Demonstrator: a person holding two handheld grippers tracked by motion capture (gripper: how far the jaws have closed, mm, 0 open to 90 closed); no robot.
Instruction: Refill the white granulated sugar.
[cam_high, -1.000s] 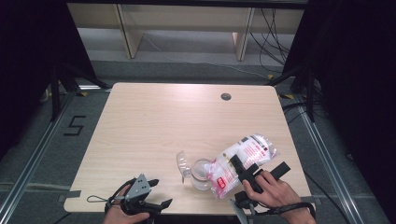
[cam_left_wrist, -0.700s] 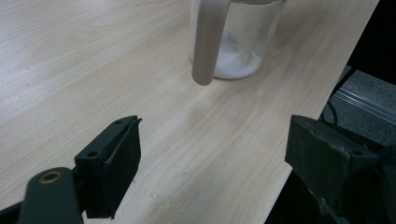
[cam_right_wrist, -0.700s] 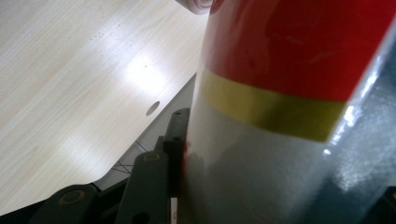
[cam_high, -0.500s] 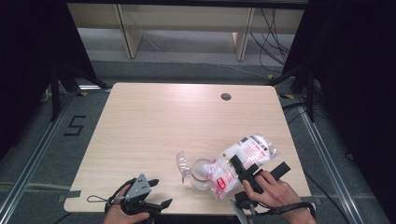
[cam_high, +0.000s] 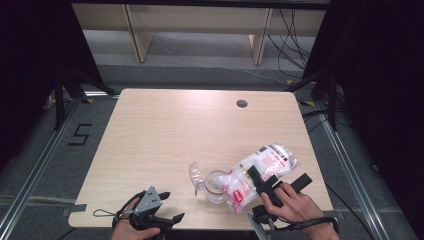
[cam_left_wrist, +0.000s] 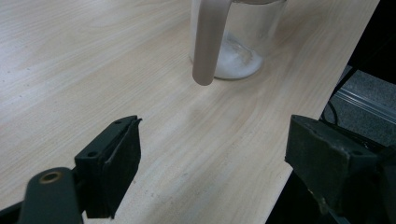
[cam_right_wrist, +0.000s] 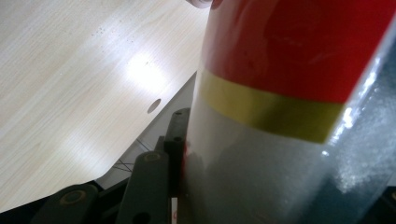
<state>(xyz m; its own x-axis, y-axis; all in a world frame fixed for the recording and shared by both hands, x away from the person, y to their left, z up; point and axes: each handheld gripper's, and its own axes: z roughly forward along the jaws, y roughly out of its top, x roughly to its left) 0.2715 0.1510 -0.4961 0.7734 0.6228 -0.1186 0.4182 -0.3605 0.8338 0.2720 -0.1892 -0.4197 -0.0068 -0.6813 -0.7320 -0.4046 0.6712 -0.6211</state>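
A clear plastic bag (cam_high: 260, 167) of white powder with red print is slanted above the table, its lower end at the mouth of a clear jar (cam_high: 215, 186). My right gripper (cam_high: 277, 179) is shut on the bag's middle. In the right gripper view the bag (cam_right_wrist: 289, 93) shows a red and yellow band, with one finger (cam_right_wrist: 175, 135) pressed against its side. My left gripper (cam_high: 171, 206) rests open at the table's front left edge. Its jaws (cam_left_wrist: 212, 140) point at the jar (cam_left_wrist: 243, 42), which has a translucent handle (cam_left_wrist: 208, 42) and some white powder at its bottom.
The wooden table (cam_high: 190, 130) has a round cable hole (cam_high: 242, 103) at the back right. Its front edge runs close to both hands. Shelving and cables lie on the floor beyond the table, and metal rails run along both sides.
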